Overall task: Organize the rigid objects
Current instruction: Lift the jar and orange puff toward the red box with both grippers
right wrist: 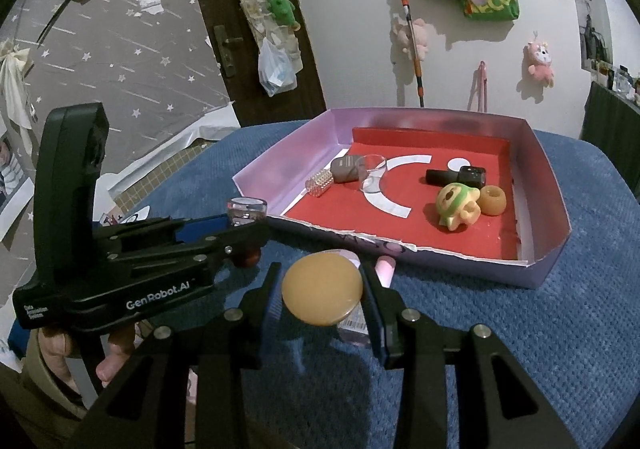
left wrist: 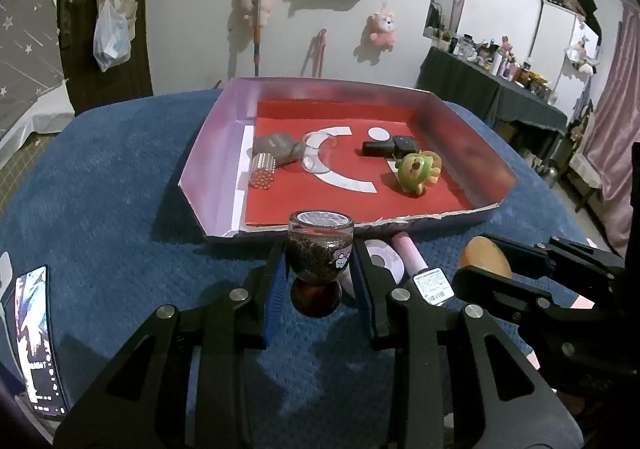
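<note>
In the left wrist view my left gripper (left wrist: pixel 319 249) is shut on a small glass jar (left wrist: pixel 320 245) of dark grains with a round brown stopper at its near end. It hangs just before the front wall of the purple box (left wrist: pixel 224 129) with a red floor. In the right wrist view my right gripper (right wrist: pixel 320 274) is shut on a tan round disc (right wrist: pixel 322 291), held above the blue cloth in front of the box (right wrist: pixel 548 177). The left gripper (right wrist: pixel 240 227) with the jar (right wrist: pixel 247 209) is just to its left.
Inside the box lie a grey pouch (left wrist: pixel 276 147), a clear cup (left wrist: pixel 318 153), a bead cylinder (left wrist: pixel 262 169), black items (left wrist: pixel 390 147) and a green toy (left wrist: pixel 416 169). On the blue cloth are a pink tube (left wrist: pixel 412 255), a white tape roll (left wrist: pixel 382 259) and a phone (left wrist: pixel 38 341).
</note>
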{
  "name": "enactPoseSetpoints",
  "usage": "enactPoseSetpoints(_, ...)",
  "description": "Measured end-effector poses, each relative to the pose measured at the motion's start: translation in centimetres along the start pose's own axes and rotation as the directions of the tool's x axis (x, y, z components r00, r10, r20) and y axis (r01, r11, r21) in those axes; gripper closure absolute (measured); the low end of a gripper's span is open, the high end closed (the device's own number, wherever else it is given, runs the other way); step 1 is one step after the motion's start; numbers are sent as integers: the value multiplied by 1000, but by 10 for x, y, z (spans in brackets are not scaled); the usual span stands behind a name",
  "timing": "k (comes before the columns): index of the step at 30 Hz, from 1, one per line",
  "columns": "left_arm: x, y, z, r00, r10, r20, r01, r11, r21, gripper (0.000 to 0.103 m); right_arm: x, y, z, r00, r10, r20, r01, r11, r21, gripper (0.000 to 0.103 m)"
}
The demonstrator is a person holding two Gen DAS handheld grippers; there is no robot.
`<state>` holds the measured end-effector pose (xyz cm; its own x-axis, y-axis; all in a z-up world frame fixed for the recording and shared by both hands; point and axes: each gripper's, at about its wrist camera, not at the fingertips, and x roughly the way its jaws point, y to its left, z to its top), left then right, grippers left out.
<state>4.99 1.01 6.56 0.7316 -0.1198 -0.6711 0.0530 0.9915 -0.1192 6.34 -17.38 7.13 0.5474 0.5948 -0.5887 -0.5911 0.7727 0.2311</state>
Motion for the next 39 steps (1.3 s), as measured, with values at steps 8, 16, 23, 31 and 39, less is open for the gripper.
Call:
enactPoseSetpoints(8, 0, 0, 7, 1000, -2, 12, 2, 1000, 4, 74, 1, -2, 4, 1000, -6, -2, 6, 1000, 1, 63)
enactPoseSetpoints(16, 3, -1, 18, 1000, -8, 21, 8, 1000, 10, 74, 3, -7, 13, 1000, -15, 0, 15, 1000, -2, 63)
enactPoseSetpoints(23, 5, 0, 23, 1000, -13, 22, 13, 1000, 8, 74, 7, -11, 19, 1000, -19, -1, 19, 1000, -4, 63)
enactPoseSetpoints(31, 10, 1, 32, 1000, -17, 16, 17, 1000, 5, 74, 13, -15, 28, 1000, -21, -10, 21, 1000, -2, 63)
enactPoseSetpoints(39, 25, 4, 42, 1000, -20, -1, 20, 1000, 0, 74, 26, -24, 39, 999, -31, -36, 32, 999, 3, 63)
